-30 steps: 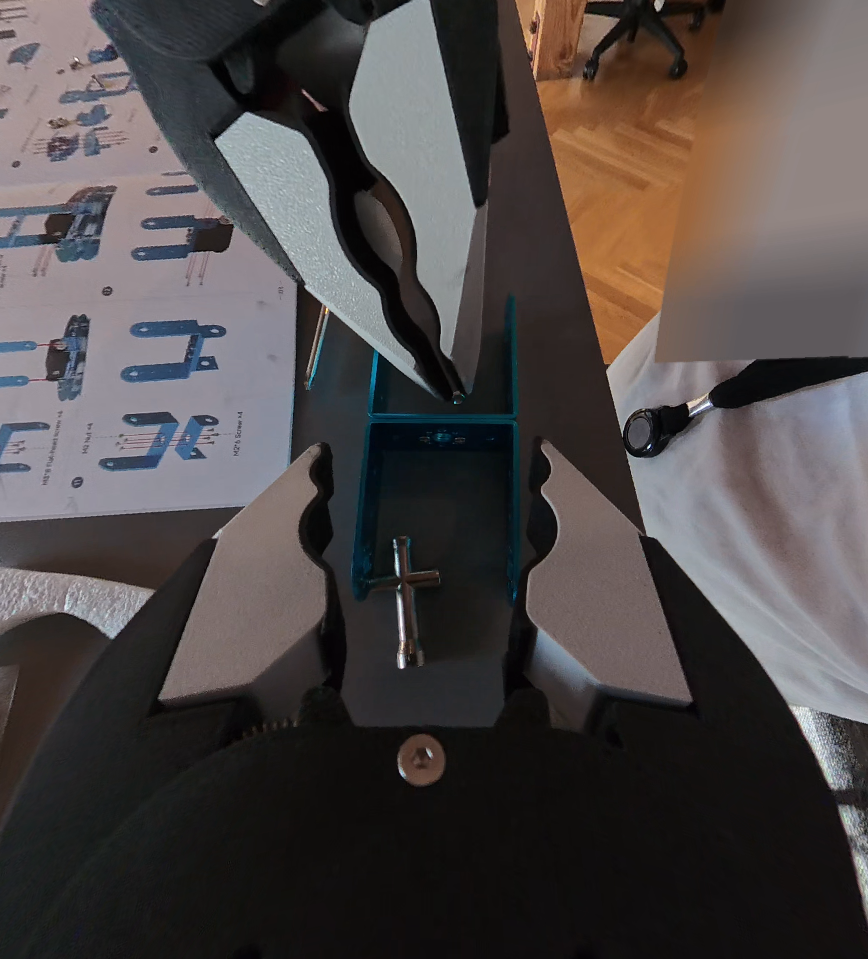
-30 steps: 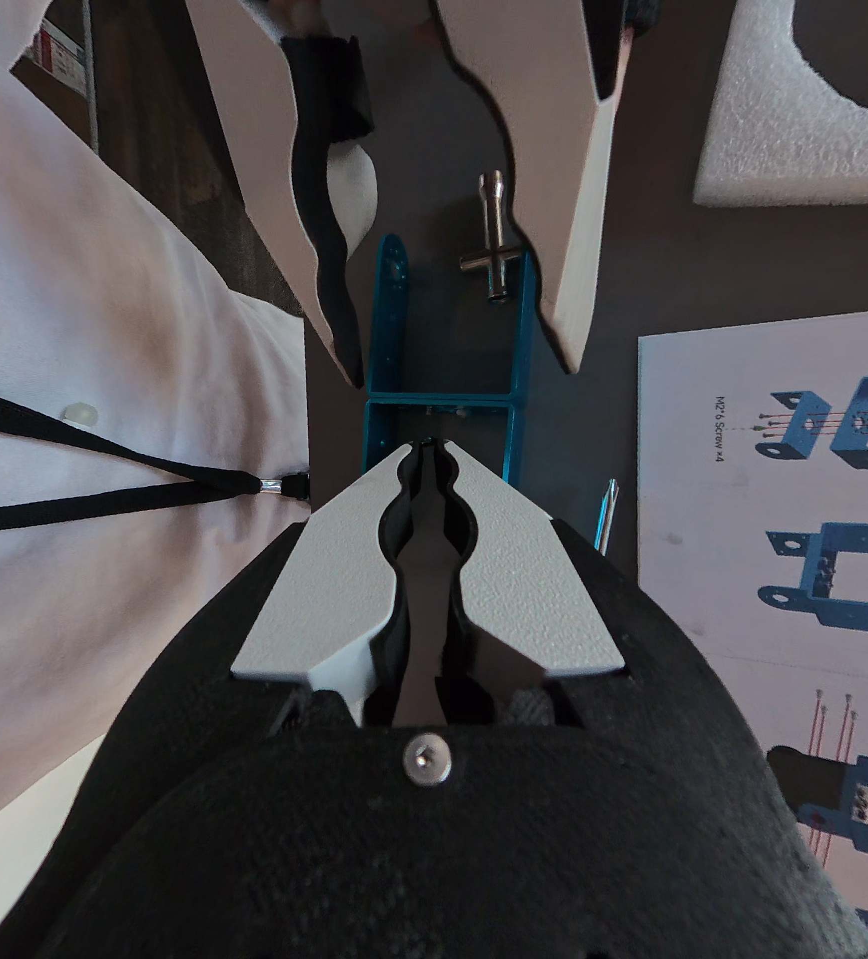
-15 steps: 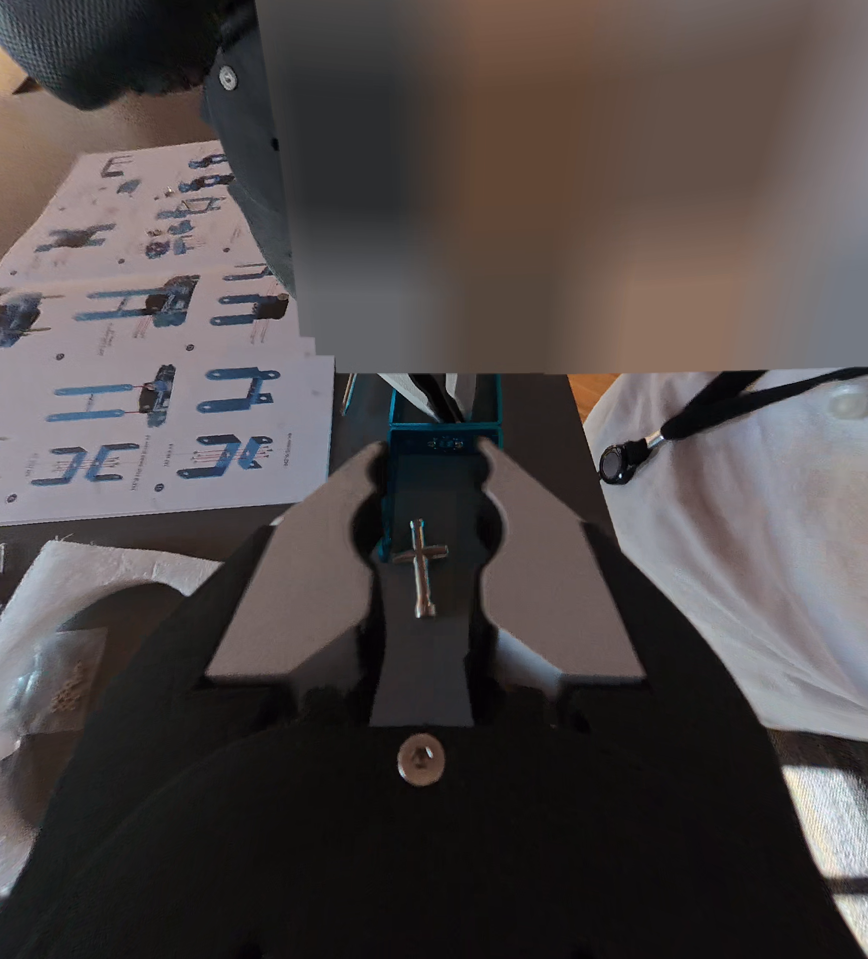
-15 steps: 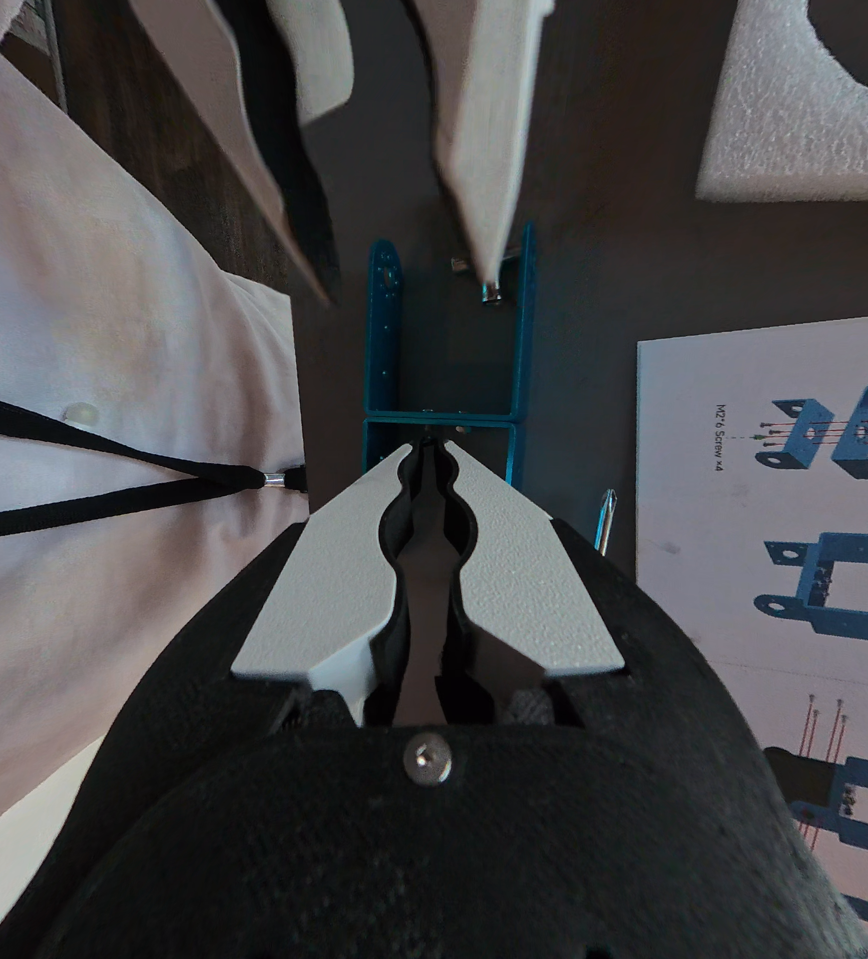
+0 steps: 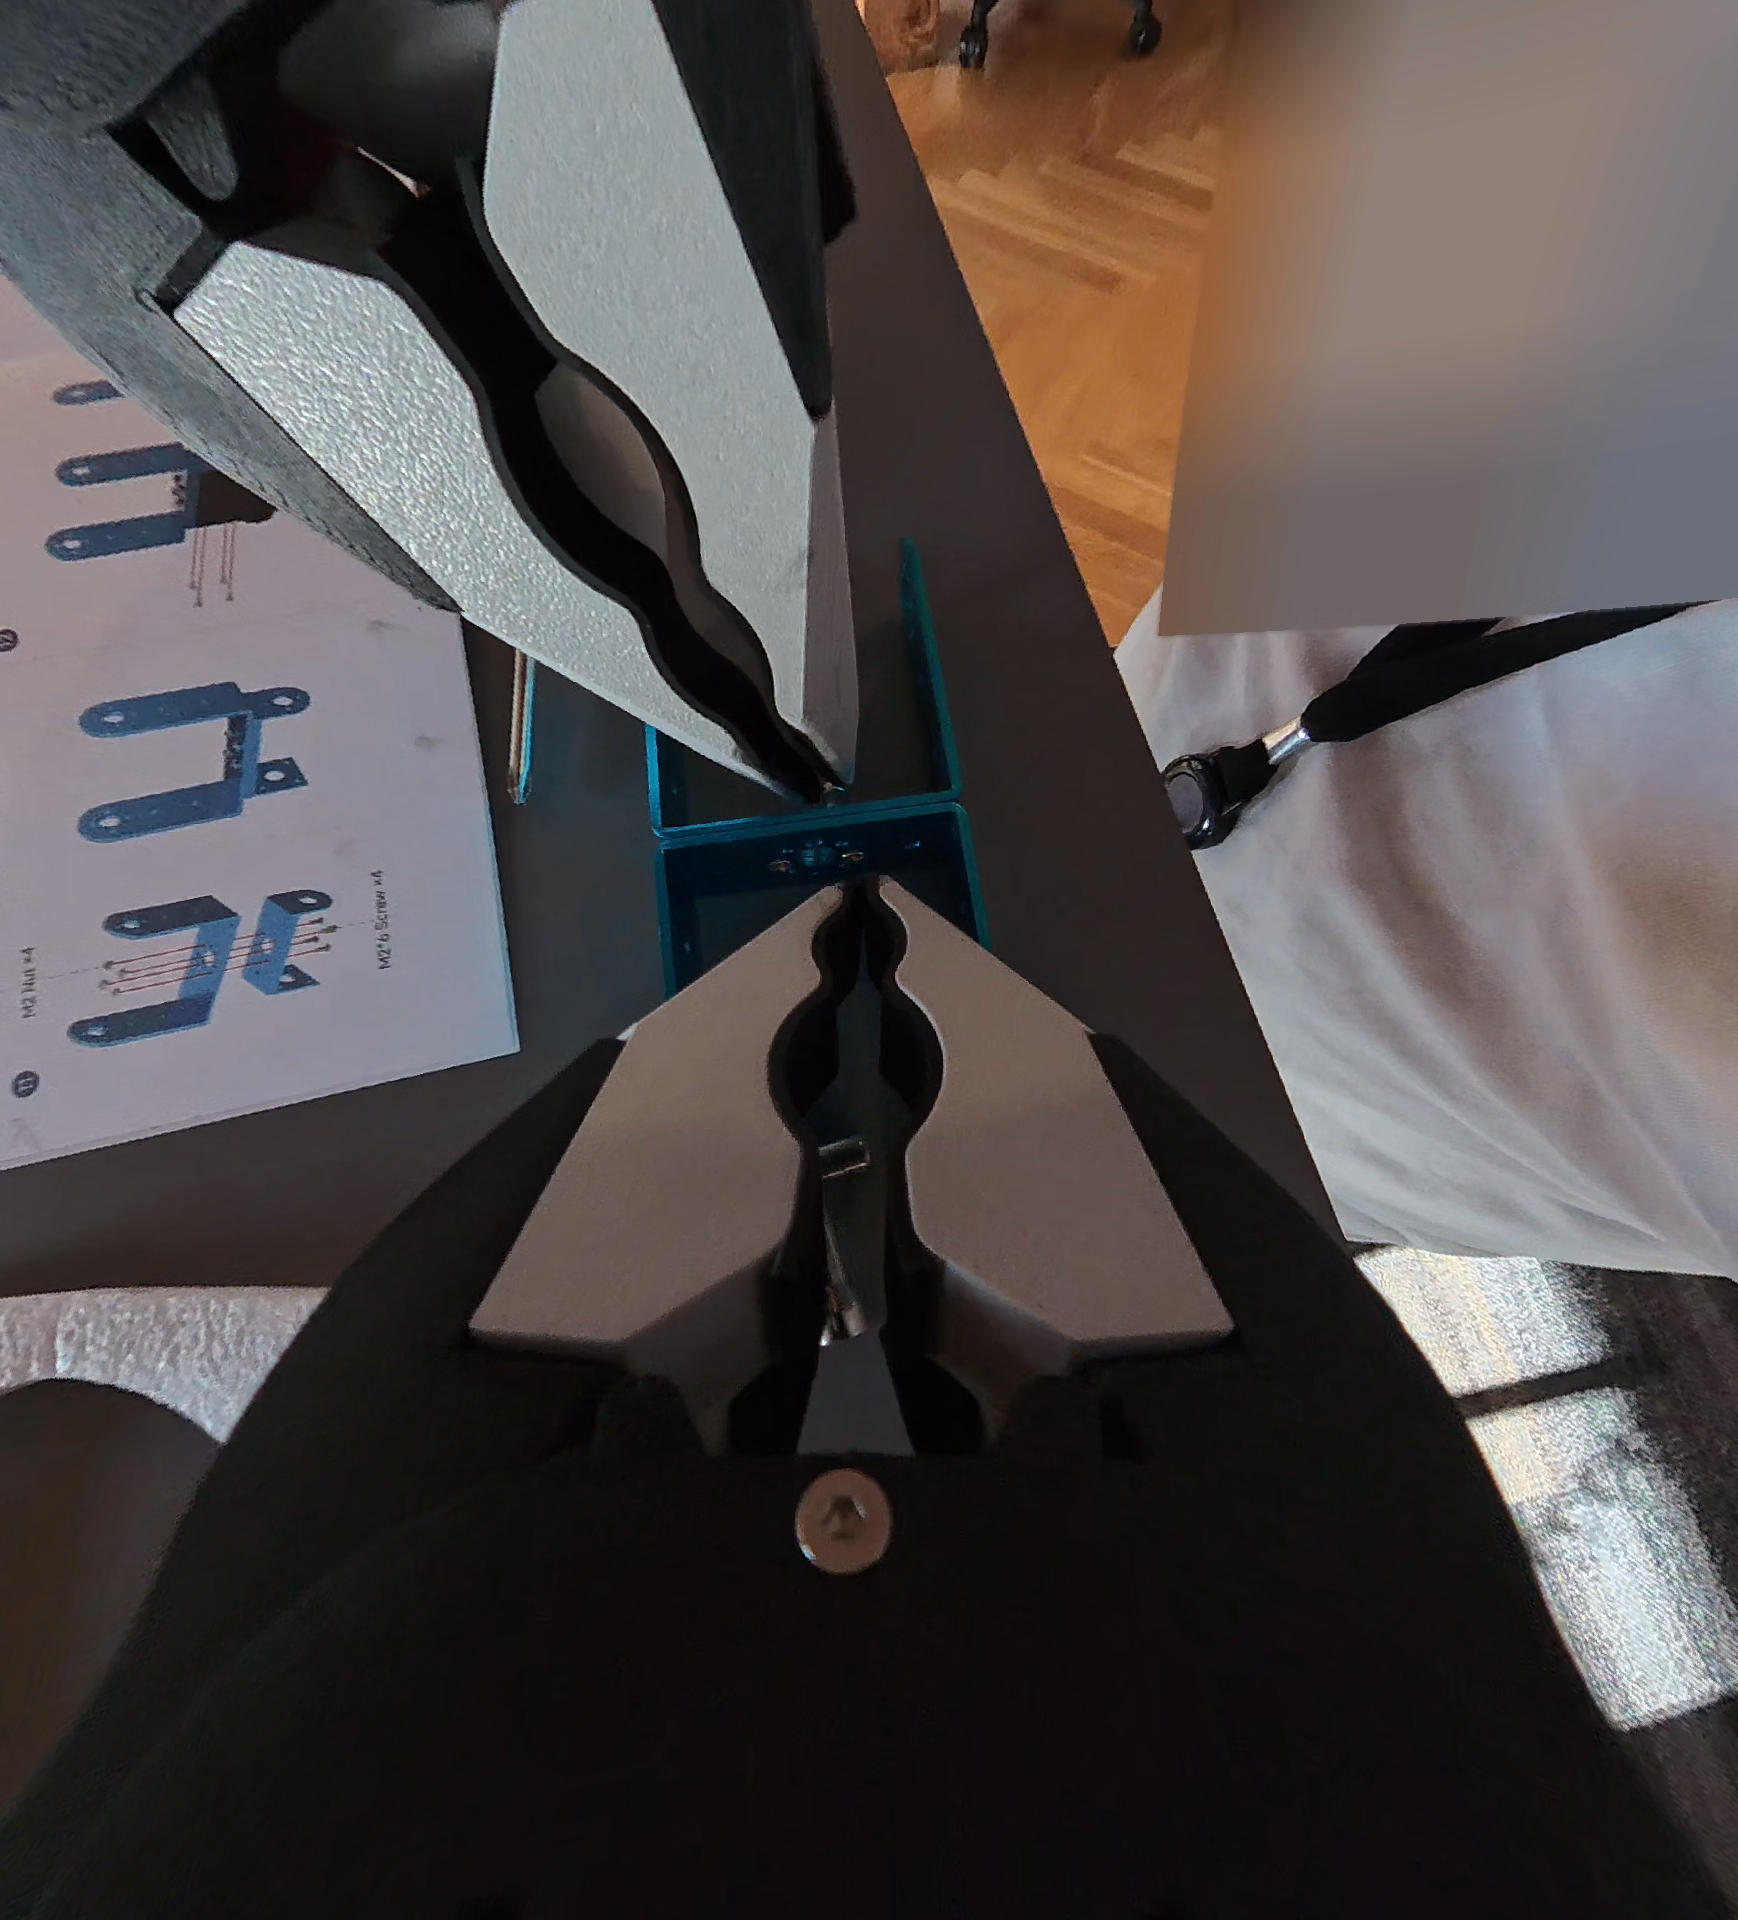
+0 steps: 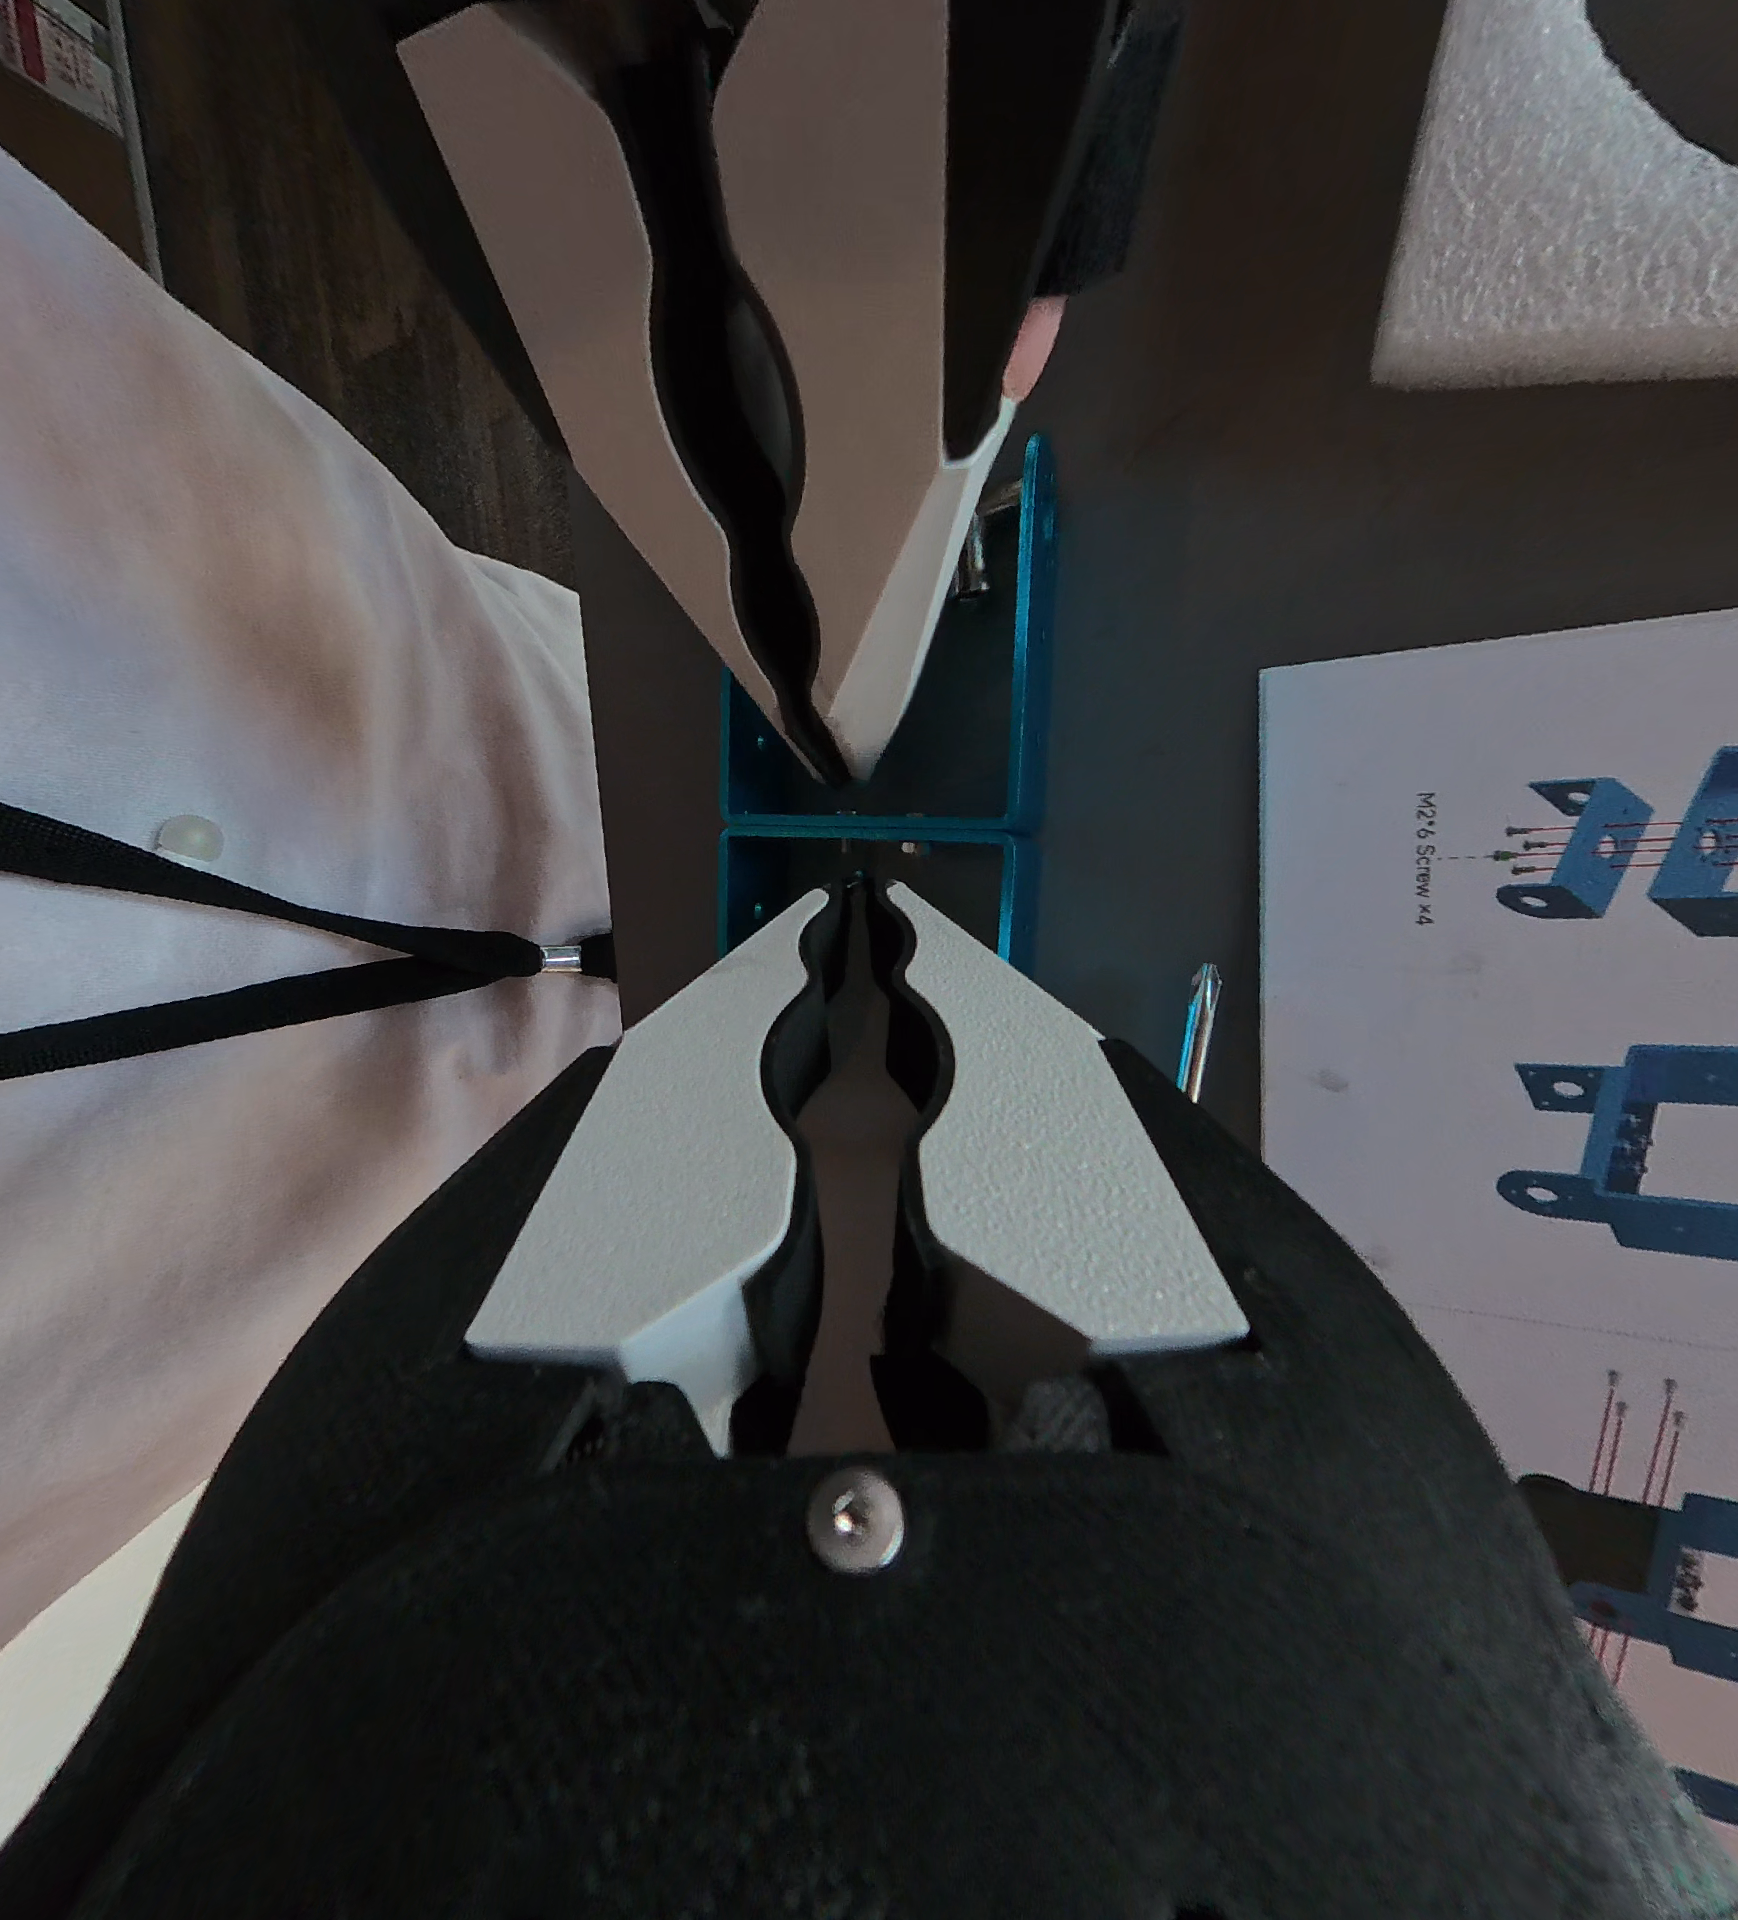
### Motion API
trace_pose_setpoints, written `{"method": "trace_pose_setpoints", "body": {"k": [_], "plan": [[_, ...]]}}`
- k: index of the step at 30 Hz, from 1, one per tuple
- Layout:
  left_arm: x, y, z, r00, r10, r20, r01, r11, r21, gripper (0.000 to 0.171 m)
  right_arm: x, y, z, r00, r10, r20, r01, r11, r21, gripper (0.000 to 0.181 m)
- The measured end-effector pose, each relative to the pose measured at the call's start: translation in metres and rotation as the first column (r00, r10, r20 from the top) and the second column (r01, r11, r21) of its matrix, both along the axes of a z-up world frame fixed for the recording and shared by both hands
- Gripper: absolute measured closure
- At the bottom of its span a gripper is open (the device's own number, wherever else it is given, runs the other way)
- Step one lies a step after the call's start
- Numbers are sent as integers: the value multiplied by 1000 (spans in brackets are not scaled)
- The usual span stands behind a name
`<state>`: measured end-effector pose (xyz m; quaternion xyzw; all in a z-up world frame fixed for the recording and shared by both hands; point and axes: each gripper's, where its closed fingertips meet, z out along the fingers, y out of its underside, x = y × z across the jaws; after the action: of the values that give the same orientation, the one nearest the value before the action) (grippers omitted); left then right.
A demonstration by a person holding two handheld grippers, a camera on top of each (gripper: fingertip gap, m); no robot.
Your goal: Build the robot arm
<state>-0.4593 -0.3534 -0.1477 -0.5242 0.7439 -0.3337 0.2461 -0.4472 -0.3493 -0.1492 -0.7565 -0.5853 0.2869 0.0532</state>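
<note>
Two views disagreed: only the left wrist view showed the cross wrench [image 5: 849,1236] clamped inside the closed left gripper [image 5: 860,891]. Table edge [image 5: 1104,623] ran close at 3 o'clock (little room). Right gripper [image 6: 857,891] was closed on something tiny, unidentifiable, against the blue brackets [image 6: 1021,790].

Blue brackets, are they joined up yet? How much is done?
Done: the two blue brackets stand back to back on the dark table. In hand: the right claw is shut on a tiny metal piece at their meeting walls; the left claw is shut opposite it. Left: no fastener visibly seated, and the cross wrench lies inside one bracket.
</note>
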Motion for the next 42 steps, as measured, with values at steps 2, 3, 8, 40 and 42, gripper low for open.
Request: {"method": "trace_pose_setpoints", "body": {"k": [2, 3, 8, 40, 42], "plan": [[0, 0, -2, 1000, 1, -2, -1, 1000, -3, 171, 0, 0, 0, 1000, 2, 2, -2, 1000, -3, 180], [0, 0, -2, 1000, 0, -1, 0, 1000, -5, 171, 0, -1, -1, 1000, 4, 5, -4, 1000, -5, 180], [2, -1, -4, 1000, 4, 4, -4, 999, -33, 171, -2, 0, -1, 1000, 14, 11, -14, 1000, -9, 181], [3, -2, -2, 1000, 10, 29, -8, 996, -90, 171, 0, -4, -7, 976, 158, -149, -109, 950, 294, 173], [3, -2, -2, 1000, 8, 27, -6, 996, -88, 171, -1, -3, -7, 976, 149, -156, -97, 950, 297, 172]]}}
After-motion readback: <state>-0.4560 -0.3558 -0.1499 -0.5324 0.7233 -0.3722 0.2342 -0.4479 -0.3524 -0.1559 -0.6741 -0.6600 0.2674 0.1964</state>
